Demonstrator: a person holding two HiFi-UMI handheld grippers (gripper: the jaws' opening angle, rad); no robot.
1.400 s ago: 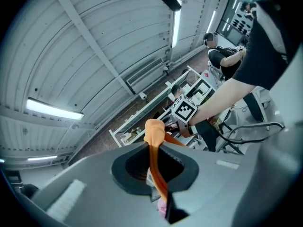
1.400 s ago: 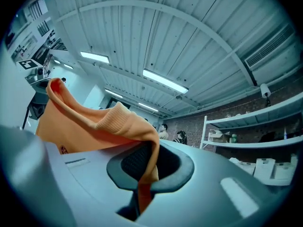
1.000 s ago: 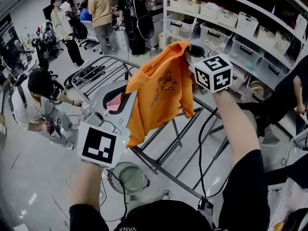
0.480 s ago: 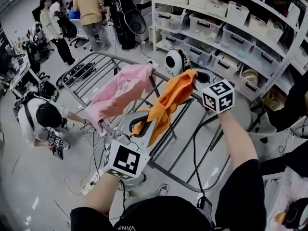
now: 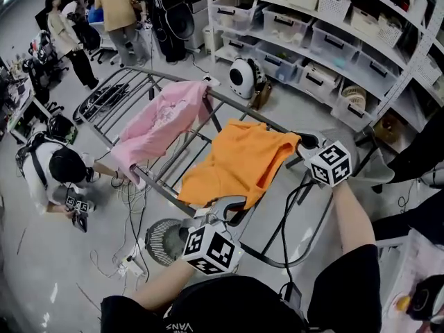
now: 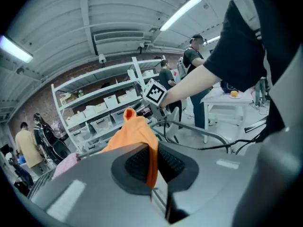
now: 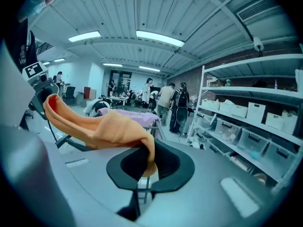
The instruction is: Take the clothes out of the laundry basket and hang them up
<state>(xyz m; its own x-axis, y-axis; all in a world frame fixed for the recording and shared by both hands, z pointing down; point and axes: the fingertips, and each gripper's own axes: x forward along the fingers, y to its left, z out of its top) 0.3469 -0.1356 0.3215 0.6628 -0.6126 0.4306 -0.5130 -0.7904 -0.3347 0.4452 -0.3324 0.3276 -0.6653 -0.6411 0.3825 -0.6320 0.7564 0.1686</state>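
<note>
our left gripper (image 6: 151, 167) and right gripper (image 7: 144, 162) are each clamped on an edge of the orange t-shirt (image 5: 243, 161). it lies spread over the drying rack (image 5: 139, 69), beside a pink garment (image 5: 163, 120) already hung. releasing it seems next; no laundry basket shows. around us are grey floor, shelves of storage bins (image 5: 326, 33) and people.

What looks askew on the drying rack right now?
Nothing damaged. The pink garment hangs lopsided, its lower end drooping off the rack rail. The orange shirt lies diagonally across the rails, with the left claw and right claw shut on its edges.
</note>
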